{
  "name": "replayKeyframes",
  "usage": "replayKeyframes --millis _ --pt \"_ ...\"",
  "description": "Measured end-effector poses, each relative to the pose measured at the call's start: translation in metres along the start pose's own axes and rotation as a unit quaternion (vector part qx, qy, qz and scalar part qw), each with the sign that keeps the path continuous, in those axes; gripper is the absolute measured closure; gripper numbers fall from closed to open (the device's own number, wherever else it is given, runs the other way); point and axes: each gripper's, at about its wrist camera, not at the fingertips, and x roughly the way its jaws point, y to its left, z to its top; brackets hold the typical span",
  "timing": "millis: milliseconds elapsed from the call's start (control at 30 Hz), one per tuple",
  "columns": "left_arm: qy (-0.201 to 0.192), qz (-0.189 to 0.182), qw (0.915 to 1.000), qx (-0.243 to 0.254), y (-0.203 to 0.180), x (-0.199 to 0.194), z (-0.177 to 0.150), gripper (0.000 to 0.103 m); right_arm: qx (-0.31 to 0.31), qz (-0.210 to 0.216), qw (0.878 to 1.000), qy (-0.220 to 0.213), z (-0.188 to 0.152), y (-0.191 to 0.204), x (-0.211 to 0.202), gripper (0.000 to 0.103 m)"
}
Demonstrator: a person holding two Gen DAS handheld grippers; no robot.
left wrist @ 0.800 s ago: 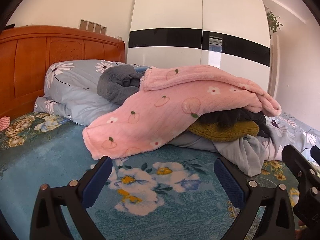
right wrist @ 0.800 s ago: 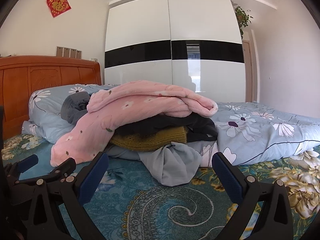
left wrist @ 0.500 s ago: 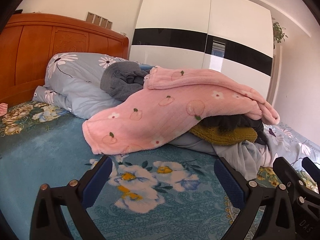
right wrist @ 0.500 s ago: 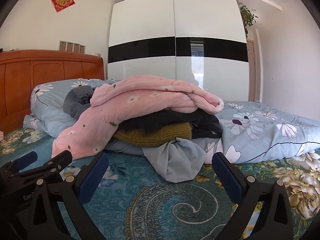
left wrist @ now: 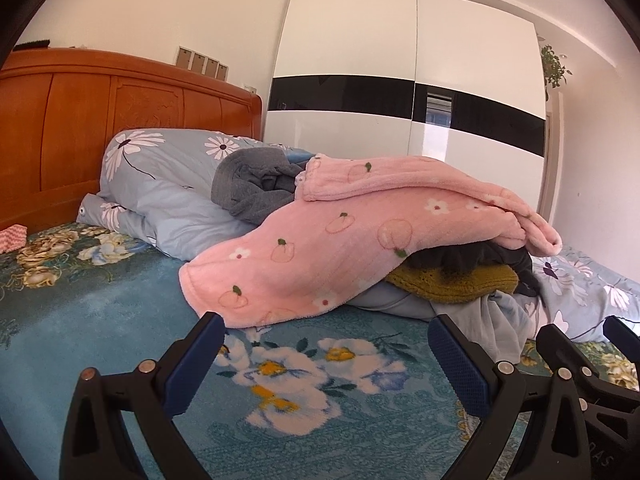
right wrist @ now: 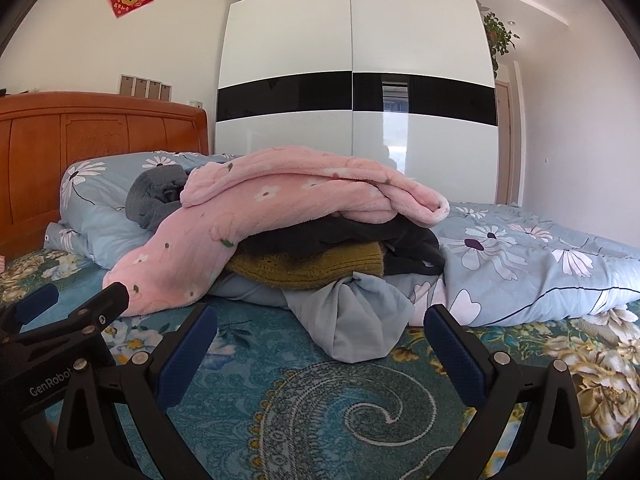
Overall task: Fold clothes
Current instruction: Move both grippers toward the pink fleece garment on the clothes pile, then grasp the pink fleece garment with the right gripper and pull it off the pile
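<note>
A: Left gripper [left wrist: 324, 354]: jaws spread wide, nothing between them, over the teal floral bedspread [left wrist: 100, 320]. Right gripper [right wrist: 320, 344]: likewise wide, holding nothing; the left one shows at its 9 o'clock.

B: The clothes?

A: Heaped at 12 o'clock from both. A pink fleece garment [left wrist: 360, 240] printed with peaches lies on top, its hem just ahead of the left fingertips [left wrist: 208, 330]. Beneath it a black garment [right wrist: 340, 236], then an olive knit [right wrist: 320, 266]. A pale grey garment [right wrist: 356, 320] spills toward the right gripper.

B: Beyond?

A: A dark grey garment [left wrist: 252, 184] at 11, against a blue daisy-print pillow [left wrist: 160, 184]. Wooden headboard [left wrist: 80, 128] at 10. White wardrobe [right wrist: 352, 92] with a black band behind.
</note>
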Motion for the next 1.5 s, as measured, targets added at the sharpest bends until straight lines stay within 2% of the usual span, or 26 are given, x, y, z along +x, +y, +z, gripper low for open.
replayKeyframes --millis 100,433,633,933,1167,1500 --pt "0.0 0.006 1.0 0.007 0.0 -0.001 0.0 0.0 -0.003 0.001 1.0 0.001 0.0 0.002 0.0 0.0" --pt "0.002 -0.006 1.0 -0.001 0.004 -0.002 0.0 0.0 0.004 -0.009 1.0 0.014 -0.001 -0.001 0.004 0.0" --pt "0.002 -0.006 1.0 0.0 0.005 -0.004 0.0 0.0 0.005 0.0 1.0 0.014 -0.001 0.0 0.004 0.0" --pt "0.029 -0.001 0.9995 -0.014 0.018 -0.013 -0.005 0.0 0.0 0.01 1.0 0.013 -0.001 0.006 0.002 0.0" --pt "0.068 -0.014 0.9971 -0.031 0.035 -0.022 -0.01 0.0 0.005 0.018 1.0 0.017 -0.001 0.004 0.004 0.0" --pt "0.098 -0.006 0.9952 -0.004 0.07 -0.056 0.0 0.0 0.029 0.024 0.999 0.037 -0.003 -0.004 0.011 0.0"
